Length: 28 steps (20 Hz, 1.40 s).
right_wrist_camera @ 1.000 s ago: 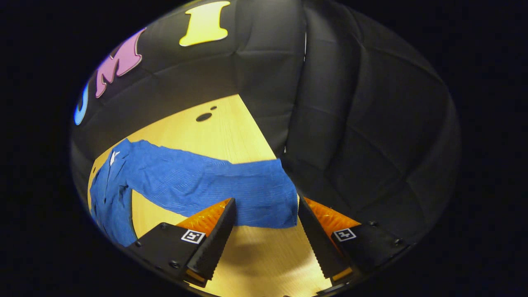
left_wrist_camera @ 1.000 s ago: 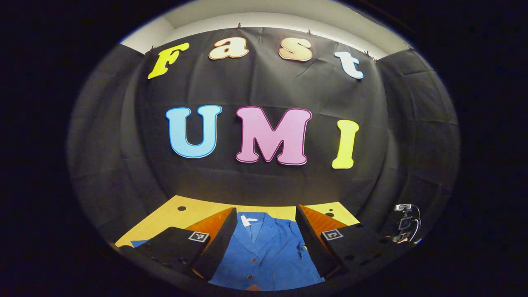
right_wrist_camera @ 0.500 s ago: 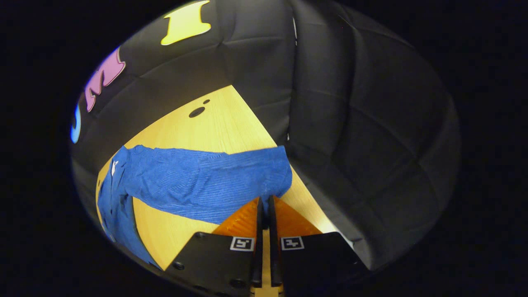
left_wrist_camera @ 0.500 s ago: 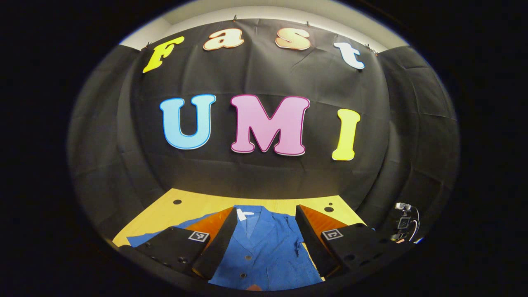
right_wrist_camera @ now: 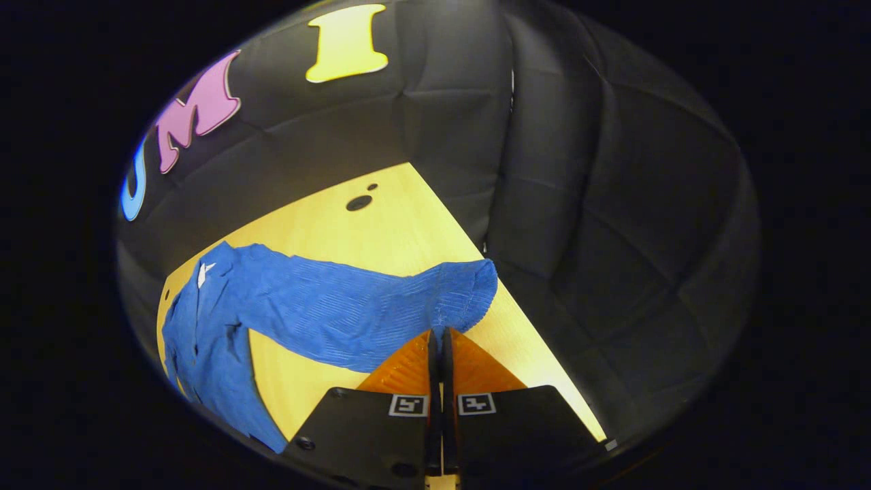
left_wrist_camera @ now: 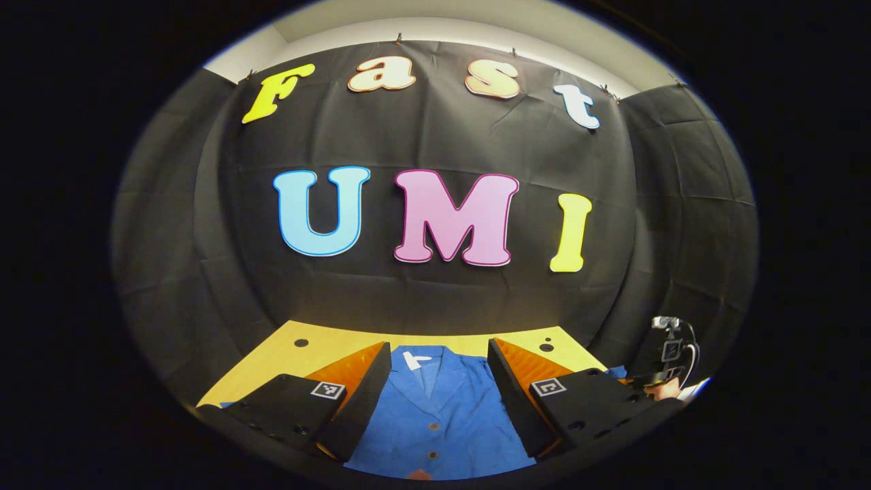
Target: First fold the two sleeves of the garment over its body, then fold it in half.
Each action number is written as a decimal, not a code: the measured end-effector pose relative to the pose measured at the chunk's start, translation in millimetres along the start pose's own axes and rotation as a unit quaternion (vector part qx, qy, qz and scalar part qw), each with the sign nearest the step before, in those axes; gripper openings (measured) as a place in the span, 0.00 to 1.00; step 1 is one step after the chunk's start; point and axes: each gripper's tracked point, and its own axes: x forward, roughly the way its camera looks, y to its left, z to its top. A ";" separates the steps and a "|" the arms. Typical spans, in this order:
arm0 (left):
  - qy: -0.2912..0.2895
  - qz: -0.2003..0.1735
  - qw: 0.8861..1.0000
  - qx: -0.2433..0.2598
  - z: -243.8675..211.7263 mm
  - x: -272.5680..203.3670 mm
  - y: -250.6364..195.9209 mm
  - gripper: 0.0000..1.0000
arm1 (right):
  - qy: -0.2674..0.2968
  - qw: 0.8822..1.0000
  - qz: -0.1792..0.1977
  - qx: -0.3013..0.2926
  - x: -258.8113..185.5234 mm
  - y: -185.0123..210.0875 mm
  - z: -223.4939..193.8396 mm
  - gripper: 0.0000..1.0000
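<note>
A blue buttoned jacket lies flat on the yellow wooden table, collar toward the far wall. My left gripper hovers open above its chest, nothing between the fingers. In the right gripper view one long blue sleeve stretches from the jacket body across the table toward the right edge. My right gripper is shut on the sleeve's cuff end, which is lifted slightly and curled. The right gripper and the hand holding it show far right in the left gripper view.
Black cloth walls close in the table at the back and right side. Two dark holes mark the table's far right corner. The table's right edge runs close to the held cuff.
My right gripper went from open around the cuff to shut on it, then lifted the cuff a little. The left gripper stayed open over the jacket with small shifts.
</note>
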 end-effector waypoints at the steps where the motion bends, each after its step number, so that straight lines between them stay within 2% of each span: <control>1: -0.002 -0.001 1.000 -0.002 -0.5 -4.2 11.8 0.82 | -0.019 1.000 0.001 -0.007 -13.0 14.4 12.9 0.02; 5: -0.014 0.002 1.000 -0.020 -3.4 -17.3 59.1 0.82 | -0.082 0.995 0.015 -0.047 -71.7 76.0 54.5 0.02; 10: -0.021 0.010 0.999 -0.034 -14.8 -23.8 116.9 0.82 | -0.137 0.984 0.052 -0.099 -133.6 182.1 95.9 0.01; 14: -0.021 0.038 0.998 -0.044 -27.8 -25.7 173.9 0.82 | -0.169 0.971 0.103 -0.136 -155.3 305.0 131.6 0.01; 16: -0.018 0.059 0.997 -0.046 -37.1 -28.0 203.4 0.81 | -0.165 0.964 0.133 -0.162 -142.7 372.7 131.0 0.01; 20: 0.006 0.120 0.992 -0.048 -71.9 -47.1 267.2 0.82 | -0.100 0.954 0.176 -0.221 -89.4 483.6 67.0 0.01; 24: 0.054 0.191 0.978 -0.067 -122.3 -84.2 324.6 0.81 | -0.006 0.940 0.207 -0.272 -36.0 553.5 -38.1 0.01; 25: 0.068 0.212 0.972 -0.073 -134.8 -96.5 337.5 0.82 | 0.010 0.934 0.215 -0.285 -24.4 565.2 -59.9 0.00; 26: 0.083 0.234 0.966 -0.078 -146.6 -112.1 350.7 0.83 | 0.015 0.926 0.224 -0.304 -17.5 576.2 -77.1 0.02; 28: 0.101 0.264 0.955 -0.088 -164.0 -137.3 366.1 0.84 | 0.022 0.908 0.244 -0.340 -7.4 596.5 -108.0 0.00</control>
